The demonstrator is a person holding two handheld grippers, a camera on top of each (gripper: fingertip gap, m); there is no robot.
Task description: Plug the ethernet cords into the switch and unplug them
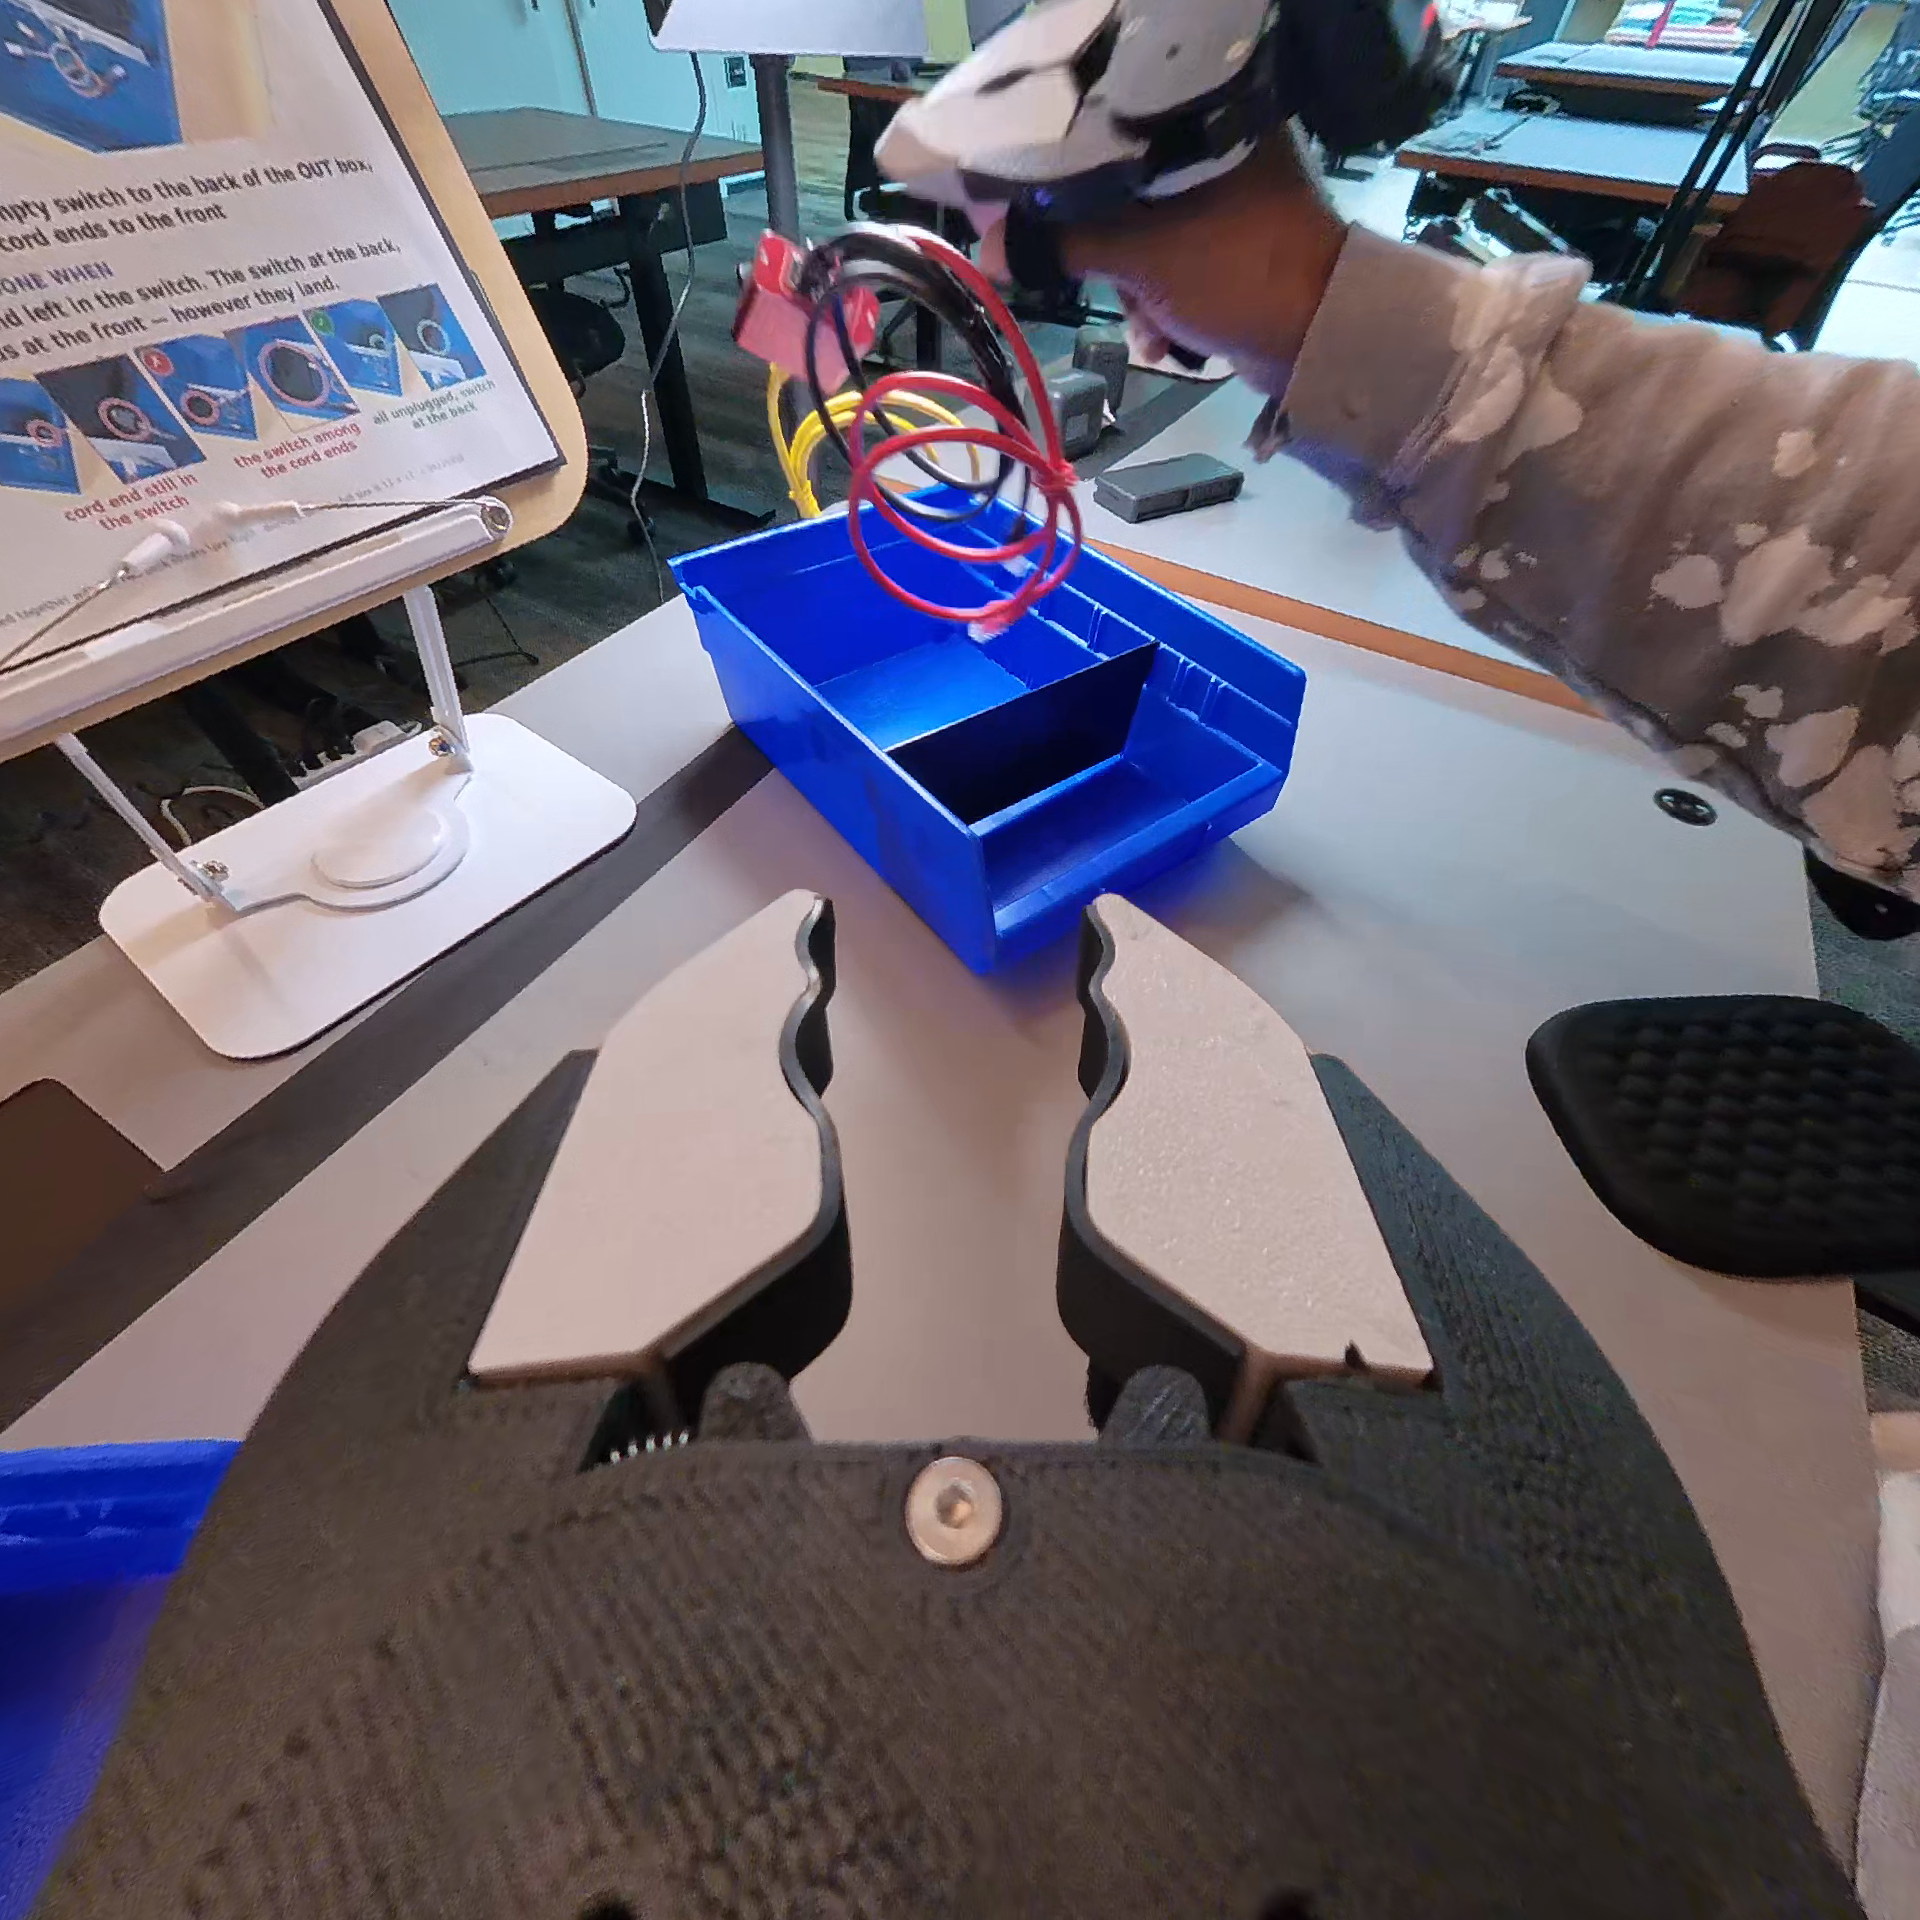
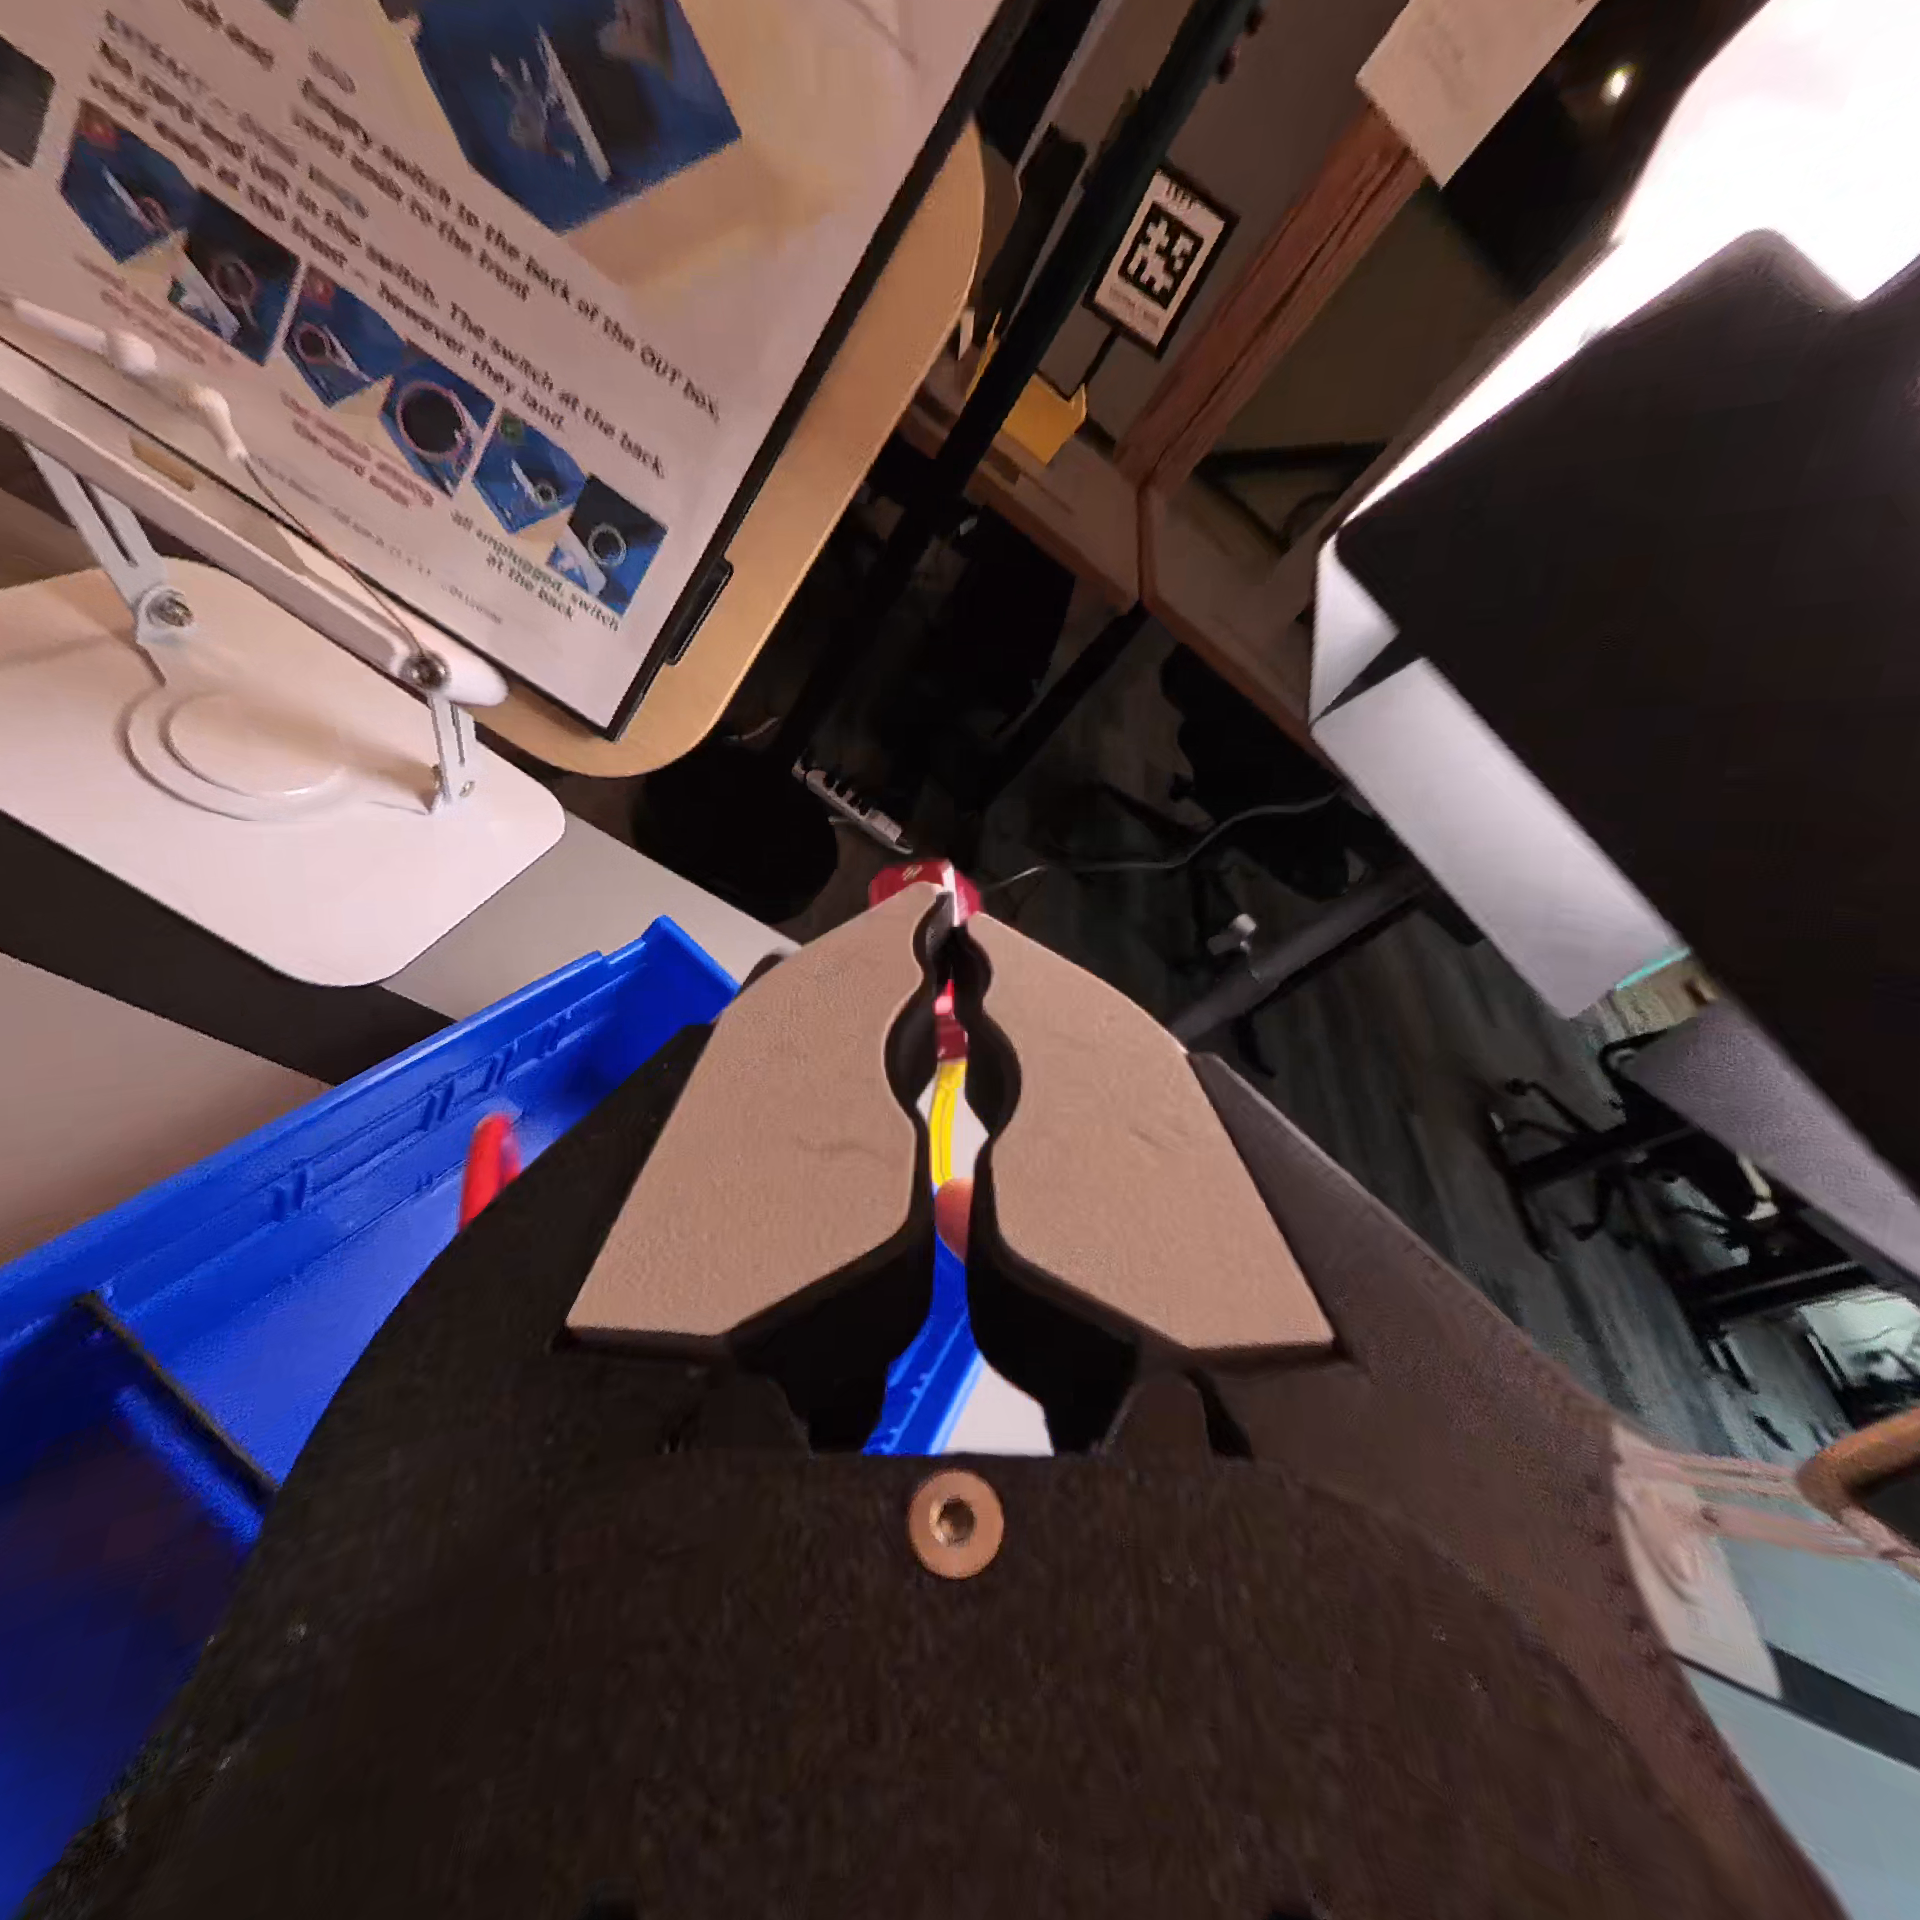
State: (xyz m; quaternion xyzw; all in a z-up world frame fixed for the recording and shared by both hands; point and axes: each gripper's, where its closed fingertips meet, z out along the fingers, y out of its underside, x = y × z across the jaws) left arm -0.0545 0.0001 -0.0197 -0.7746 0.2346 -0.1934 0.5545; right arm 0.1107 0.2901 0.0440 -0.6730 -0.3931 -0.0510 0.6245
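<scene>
Up in the air above the blue bin point(image 1: 987, 717), the red switch point(image 1: 795, 307) hangs with red, black and yellow ethernet cords point(image 1: 956, 468) coiling below it, clamped between the right gripper's point(image 2: 948, 920) fingers. Nearer, the left gripper point(image 1: 956, 966) hovers over the grey bench point(image 1: 1455, 935), fingers apart and empty, beside a white document stand point(image 1: 343, 862).

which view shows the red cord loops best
The left wrist view: the red cord hangs in full coils above the blue bin. The right wrist view shows only a red sliver, mostly hidden behind the right gripper.
</scene>
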